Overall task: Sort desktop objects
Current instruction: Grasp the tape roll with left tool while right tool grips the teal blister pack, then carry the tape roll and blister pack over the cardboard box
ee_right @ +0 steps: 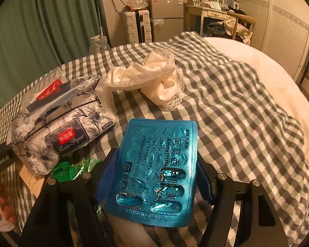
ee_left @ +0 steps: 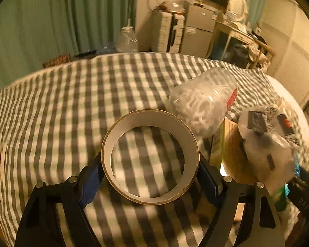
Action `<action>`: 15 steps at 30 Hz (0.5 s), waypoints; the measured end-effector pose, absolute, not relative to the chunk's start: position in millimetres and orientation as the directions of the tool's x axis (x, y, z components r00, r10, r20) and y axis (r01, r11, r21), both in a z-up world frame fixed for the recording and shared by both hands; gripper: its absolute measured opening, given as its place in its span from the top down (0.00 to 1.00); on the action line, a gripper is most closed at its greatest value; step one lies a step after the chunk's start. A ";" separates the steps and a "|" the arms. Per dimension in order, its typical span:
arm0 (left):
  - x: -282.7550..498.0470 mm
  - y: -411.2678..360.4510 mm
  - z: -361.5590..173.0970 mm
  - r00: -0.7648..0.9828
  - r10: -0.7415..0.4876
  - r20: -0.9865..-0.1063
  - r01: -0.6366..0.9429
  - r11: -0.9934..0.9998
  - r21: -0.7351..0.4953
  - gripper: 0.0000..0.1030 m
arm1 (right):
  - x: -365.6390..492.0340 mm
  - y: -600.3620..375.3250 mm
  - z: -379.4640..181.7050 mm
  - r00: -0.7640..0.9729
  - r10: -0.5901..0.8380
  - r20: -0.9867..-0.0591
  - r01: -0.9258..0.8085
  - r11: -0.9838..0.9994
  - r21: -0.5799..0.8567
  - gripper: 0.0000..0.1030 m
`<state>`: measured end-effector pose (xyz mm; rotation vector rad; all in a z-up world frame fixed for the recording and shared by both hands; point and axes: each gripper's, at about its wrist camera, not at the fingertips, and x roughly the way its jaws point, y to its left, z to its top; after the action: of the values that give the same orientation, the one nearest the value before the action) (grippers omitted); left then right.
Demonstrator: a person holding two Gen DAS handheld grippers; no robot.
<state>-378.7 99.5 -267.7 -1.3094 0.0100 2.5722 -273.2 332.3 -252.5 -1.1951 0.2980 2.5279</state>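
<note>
A brown-edged tape roll [ee_left: 150,118] stands tilted between the blue pads of my left gripper [ee_left: 150,173], which is shut on its two sides just above the grey-and-white checked cloth [ee_left: 72,103]. My right gripper [ee_right: 157,170] is shut on a teal blister pack of capsules [ee_right: 156,148], held flat above the checked cloth [ee_right: 237,113]. Several of its pockets look pressed out. A floral tissue pack [ee_right: 57,127] lies to the left of the blister pack.
A clear bag of white pieces [ee_left: 204,100] and a tan box [ee_left: 232,150] lie right of the roll. A white lace cloth [ee_right: 154,76] sits behind the blister pack, a green packet [ee_right: 76,168] by the tissues. A white bed [ee_right: 257,61] is at the right.
</note>
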 end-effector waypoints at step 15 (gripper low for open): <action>-260.0 24.4 -151.3 -0.611 0.215 -0.762 -0.185 -0.975 -0.126 0.18 | -202.8 291.9 -163.7 -0.686 0.145 -0.712 -0.304 -0.947 0.100 0.33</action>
<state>-260.0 24.4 -151.3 -1.2530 -0.0513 2.6355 -202.8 291.9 -163.7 -1.0975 0.3076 2.6606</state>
